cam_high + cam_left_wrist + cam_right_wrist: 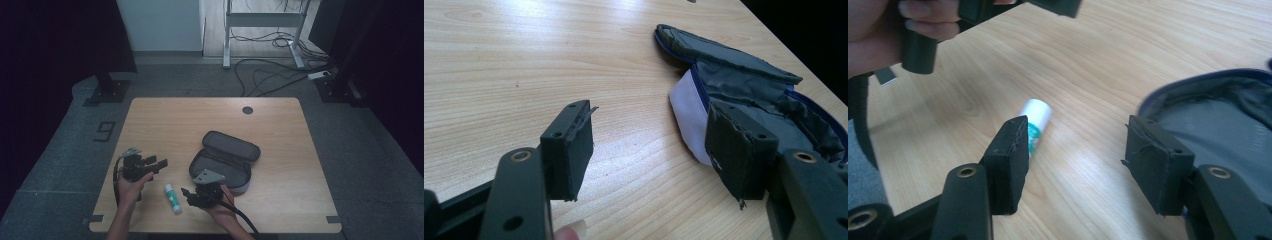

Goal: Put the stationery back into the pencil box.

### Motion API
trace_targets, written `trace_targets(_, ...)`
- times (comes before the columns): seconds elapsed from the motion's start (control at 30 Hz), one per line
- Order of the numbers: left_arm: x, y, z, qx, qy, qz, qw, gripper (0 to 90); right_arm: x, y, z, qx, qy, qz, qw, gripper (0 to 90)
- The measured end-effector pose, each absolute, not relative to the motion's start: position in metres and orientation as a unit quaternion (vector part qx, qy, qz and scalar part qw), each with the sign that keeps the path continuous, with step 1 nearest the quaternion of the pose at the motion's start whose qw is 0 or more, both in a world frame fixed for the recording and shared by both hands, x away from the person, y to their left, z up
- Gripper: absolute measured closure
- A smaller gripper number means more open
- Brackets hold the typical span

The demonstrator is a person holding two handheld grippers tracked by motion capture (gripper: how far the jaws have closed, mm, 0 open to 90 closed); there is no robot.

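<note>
High view: one glue stick (pixel 173 198), one open case (pixel 225 159), two claws (pixel 161 164) (pixel 186 196), both spread, empty.

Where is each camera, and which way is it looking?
High view: sits above the person's side, looking forward and down on the table; both forearms, left tool and right tool show.
Left gripper view: rides the left tool, looking along its open jaws at the open case.
Right gripper view: rides the right tool, facing the glue stick; the other hand shows.
Shared: the case shows in all three views.
</note>
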State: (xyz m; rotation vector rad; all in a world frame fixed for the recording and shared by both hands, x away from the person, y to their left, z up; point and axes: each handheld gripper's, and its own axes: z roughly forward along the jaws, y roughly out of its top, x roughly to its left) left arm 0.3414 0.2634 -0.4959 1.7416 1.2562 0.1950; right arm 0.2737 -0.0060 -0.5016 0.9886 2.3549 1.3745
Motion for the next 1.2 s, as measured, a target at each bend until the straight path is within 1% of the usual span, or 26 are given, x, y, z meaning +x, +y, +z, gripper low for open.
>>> trace_targets(0.6, 0.340, 0.267, -0.498, 0.711, 0.516, 0.079, 0.470, 36.3, 0.262, 0.035, -0.524, 0.316, 0.828, 0.453, 0.094, 44.2)
trace_targets(1.03, 0.339, 0.269, -0.497, 0.710, 0.518, 0.080, 0.471, 36.3, 0.266, 0.052, -0.540, 0.322, 0.839, 0.428, 0.092, 45.7)
trace_targets(1.2, 0.339, 0.268, -0.498, 0.711, 0.517, 0.080, 0.471, 36.2, 0.265, 0.057, -0.545, 0.316, 0.847, 0.415, 0.103, 47.3)
